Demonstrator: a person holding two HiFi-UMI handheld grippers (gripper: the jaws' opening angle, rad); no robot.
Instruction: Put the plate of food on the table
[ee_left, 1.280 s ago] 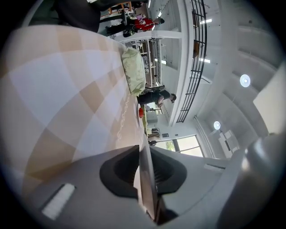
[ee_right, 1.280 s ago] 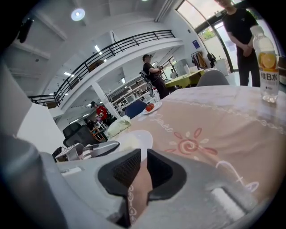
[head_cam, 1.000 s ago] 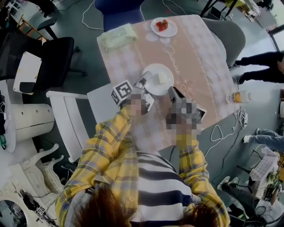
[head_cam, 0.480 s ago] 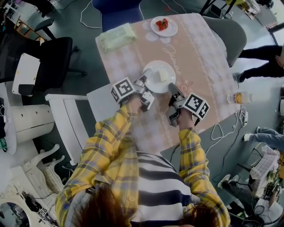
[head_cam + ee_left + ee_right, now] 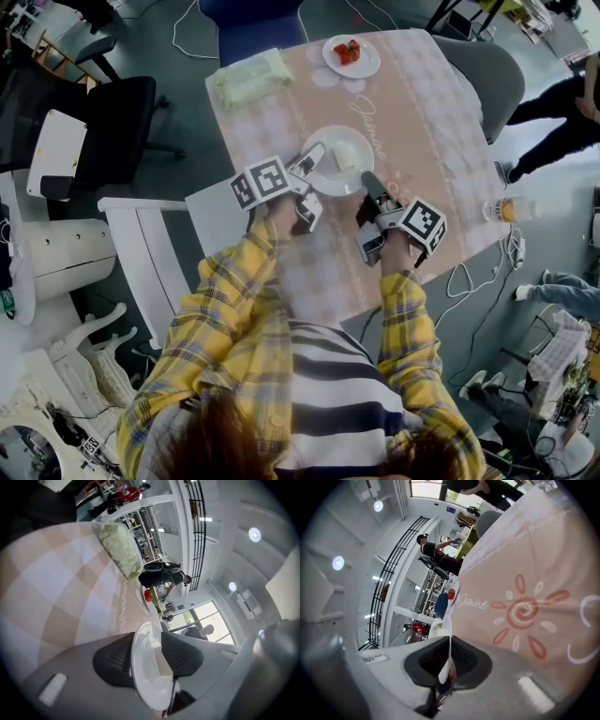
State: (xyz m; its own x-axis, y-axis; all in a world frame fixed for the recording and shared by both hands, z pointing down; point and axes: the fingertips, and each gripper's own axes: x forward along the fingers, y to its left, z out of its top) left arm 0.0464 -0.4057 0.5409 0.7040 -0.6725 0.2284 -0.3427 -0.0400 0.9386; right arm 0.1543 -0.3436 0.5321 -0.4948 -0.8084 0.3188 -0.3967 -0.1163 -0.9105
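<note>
On the table (image 5: 422,103), left claw (image 5: 314,157) just opened round the plate (image 5: 328,174) (right claw (image 5: 370,181) clamps it).

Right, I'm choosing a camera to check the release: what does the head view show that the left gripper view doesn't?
Head view only: the right tool at the white plate's rim, and the yellow plaid sleeves. Left gripper view only: the left tool close up, jaws just opened and apart, the plate's rim between them. Both: the plate, its pale food block, the strawberry plate, the green packet.
</note>
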